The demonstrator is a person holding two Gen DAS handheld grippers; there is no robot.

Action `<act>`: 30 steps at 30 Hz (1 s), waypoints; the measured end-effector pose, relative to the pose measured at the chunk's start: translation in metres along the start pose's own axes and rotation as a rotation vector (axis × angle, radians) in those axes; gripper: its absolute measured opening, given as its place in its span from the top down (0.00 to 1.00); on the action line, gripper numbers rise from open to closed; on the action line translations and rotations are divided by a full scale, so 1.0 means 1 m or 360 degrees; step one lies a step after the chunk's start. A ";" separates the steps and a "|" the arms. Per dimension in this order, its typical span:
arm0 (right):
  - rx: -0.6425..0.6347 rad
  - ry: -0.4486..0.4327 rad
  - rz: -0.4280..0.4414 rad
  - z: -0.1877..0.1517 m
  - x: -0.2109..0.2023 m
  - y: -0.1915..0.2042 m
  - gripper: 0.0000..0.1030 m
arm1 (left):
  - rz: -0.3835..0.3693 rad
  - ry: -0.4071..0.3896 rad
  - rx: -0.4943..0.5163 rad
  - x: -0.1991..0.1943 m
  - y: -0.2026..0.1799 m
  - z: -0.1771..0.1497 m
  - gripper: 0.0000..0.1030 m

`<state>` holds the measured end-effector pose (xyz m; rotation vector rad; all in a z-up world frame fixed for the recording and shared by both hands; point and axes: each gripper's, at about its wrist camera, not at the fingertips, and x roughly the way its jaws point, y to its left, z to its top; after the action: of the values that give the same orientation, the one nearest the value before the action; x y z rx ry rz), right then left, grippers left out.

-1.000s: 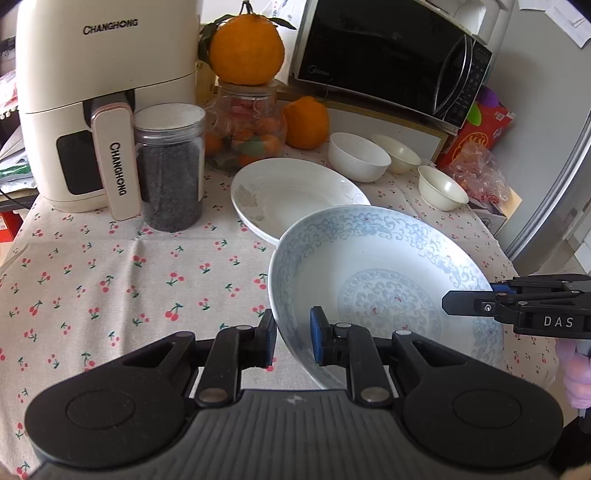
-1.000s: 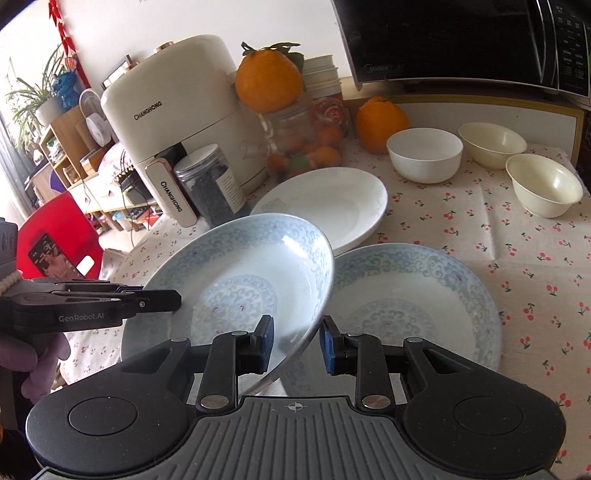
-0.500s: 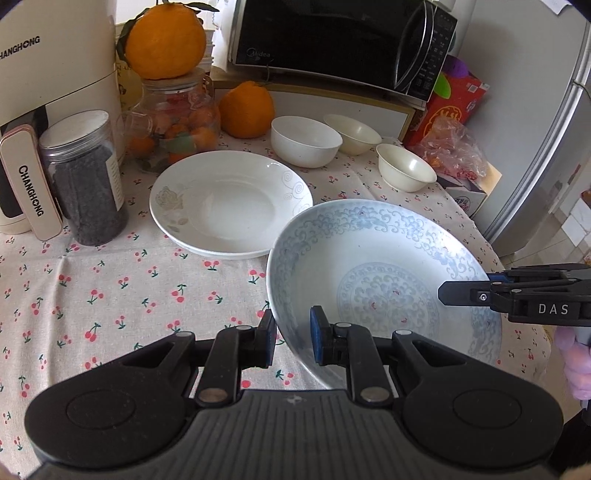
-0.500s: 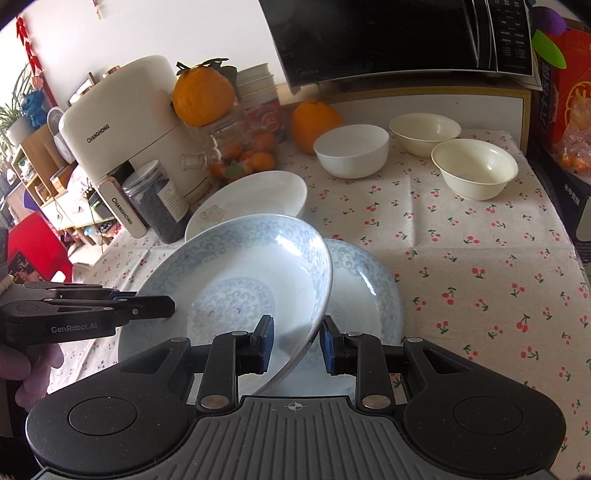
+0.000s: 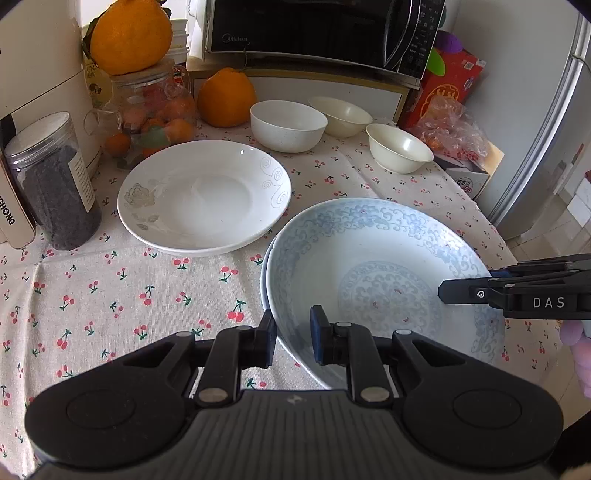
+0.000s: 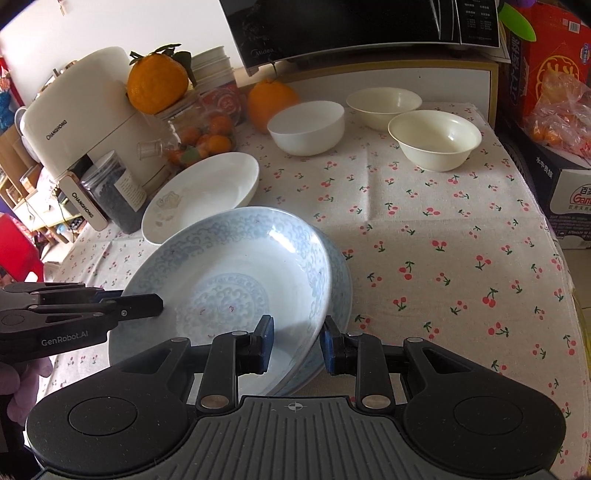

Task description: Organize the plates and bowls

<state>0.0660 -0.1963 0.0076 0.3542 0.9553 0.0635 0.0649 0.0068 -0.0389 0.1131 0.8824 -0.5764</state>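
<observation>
Blue-patterned plate [image 5: 384, 273] sits tilted on top of a second blue-patterned plate [image 6: 341, 291], whose rim shows beneath it at the left edge in the left wrist view and at the right edge in the right wrist view. Both are near the front of the table, on the cherry-print tablecloth [image 6: 443, 229].

Left gripper [image 5: 293, 338] comes in low from the near side, fingers straddling the top plate's near-left rim, one pad inside, one outside. Gap is narrow; whether the pads press the rim cannot be told.

Right gripper [image 6: 297, 341] reaches in from the opposite side, level, jaws parted with the top plate's rim between them. Its right pad stands clear of the rim; the left pad lies over the plate's inside, contact unclear.

Count, plates: two blue-patterned, one white plate [image 5: 205, 195] just behind them and apart. Three in all.

Count, bowls: one white bowl [image 5: 288, 125] and two cream bowls [image 5: 400, 153] [image 5: 341, 116] towards the back. Three in all.

Behind: air fryer [image 6: 74, 125], dark-filled jar [image 5: 51, 181], glass jar [image 5: 155, 110] with one large orange [image 5: 129, 35] on top, another orange [image 5: 227, 98] beside it, microwave [image 5: 317, 33].
</observation>
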 end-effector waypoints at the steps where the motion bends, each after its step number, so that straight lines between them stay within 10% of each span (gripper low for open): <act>1: 0.0006 0.0008 -0.0007 0.000 0.001 -0.001 0.74 | 0.0013 -0.0005 0.0014 0.000 -0.002 0.000 0.83; 30: -0.0235 0.0006 -0.0272 0.003 0.001 0.030 0.74 | 0.0270 -0.0006 0.0226 0.011 -0.024 -0.007 0.84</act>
<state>0.0722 -0.1683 0.0178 0.1355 0.9753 -0.0211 0.0529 -0.0154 -0.0487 0.3127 0.8189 -0.4797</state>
